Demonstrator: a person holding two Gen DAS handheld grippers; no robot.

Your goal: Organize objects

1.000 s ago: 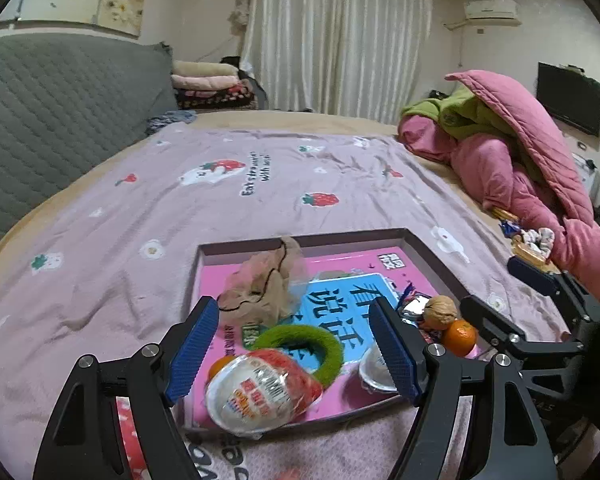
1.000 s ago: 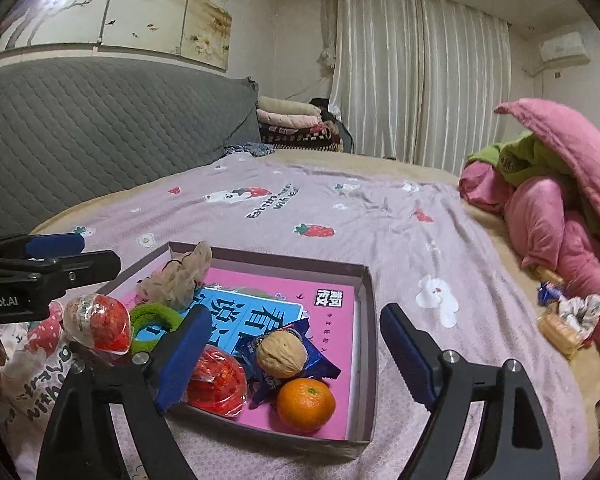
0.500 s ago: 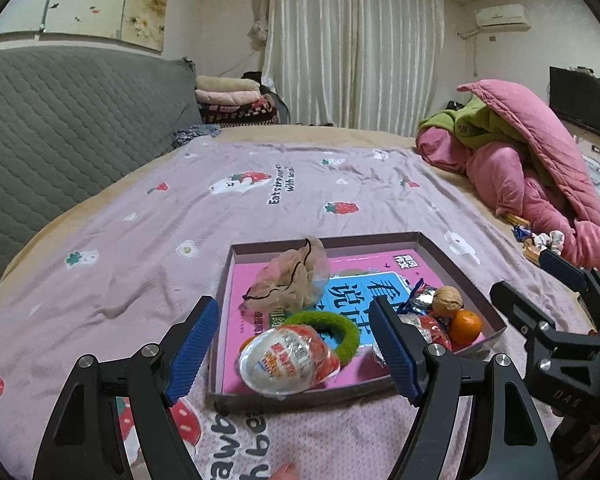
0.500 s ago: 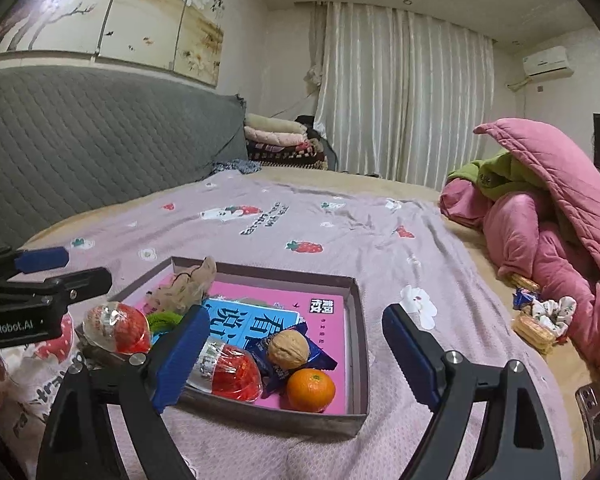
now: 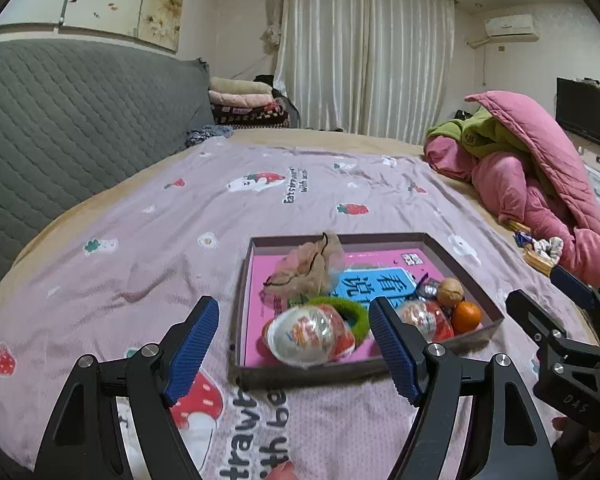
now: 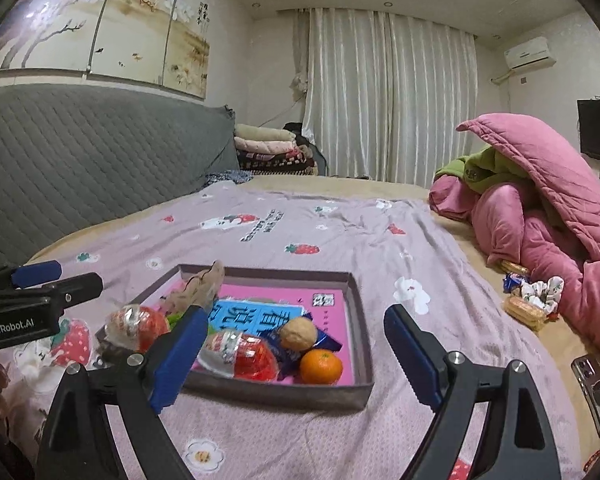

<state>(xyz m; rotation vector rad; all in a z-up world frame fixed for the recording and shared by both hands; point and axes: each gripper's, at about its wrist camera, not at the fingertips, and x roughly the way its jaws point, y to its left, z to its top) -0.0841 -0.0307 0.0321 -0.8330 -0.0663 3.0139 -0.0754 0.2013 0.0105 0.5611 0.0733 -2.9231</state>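
A dark shallow tray (image 5: 340,236) lies on the bedspread with a pink and blue book (image 5: 380,280) in it. On the book lie a crumpled beige net (image 5: 308,268), a green hair ring (image 5: 340,308), a foil-wrapped egg toy (image 5: 308,334) at the near left corner, a second egg toy (image 6: 240,354), a walnut (image 6: 298,334) on a blue wrapper and an orange (image 6: 321,366). My left gripper (image 5: 292,312) hangs open just short of the tray's near edge, empty. My right gripper (image 6: 296,316) is open too, empty, in front of the tray's near right side.
A heap of pink and green quilts (image 5: 540,168) fills the right side of the bed. Snack packets and a white scrunchie (image 6: 540,296) lie beside it, with a phone (image 6: 594,388) nearer. A grey padded headboard (image 5: 60,128) runs along the left. Folded blankets (image 6: 268,148) are stacked at the back.
Both grippers have drawn back from the tray, which now looks smaller and farther off. The egg toy that was close between the left fingers now rests in the tray's corner.
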